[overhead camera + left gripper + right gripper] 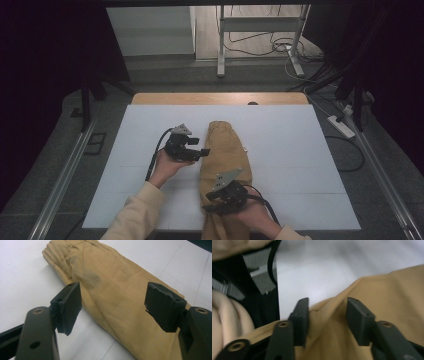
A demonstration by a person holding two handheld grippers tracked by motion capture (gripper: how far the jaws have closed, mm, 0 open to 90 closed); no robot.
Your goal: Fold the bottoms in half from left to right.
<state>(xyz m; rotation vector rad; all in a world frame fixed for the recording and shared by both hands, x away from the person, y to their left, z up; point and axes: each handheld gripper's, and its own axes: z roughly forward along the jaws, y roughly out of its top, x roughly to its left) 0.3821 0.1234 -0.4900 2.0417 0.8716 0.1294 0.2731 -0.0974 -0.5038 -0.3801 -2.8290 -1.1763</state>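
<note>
Right tool [212, 199] and left tool [204, 151] both stand released over the folded tan trousers [225, 150].

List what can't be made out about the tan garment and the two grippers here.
- Tan garment: its near end is cut off by the high view's bottom edge.
- Right gripper: in the blurred right gripper view, whether its pads touch the cloth between them is unclear.
- Left gripper: its jaws are too small in the high view.

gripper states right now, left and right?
Left gripper: open, holding nothing, jaws over the tan trousers.
Right gripper: open, trouser fabric between the jaws, not clamped.
</note>
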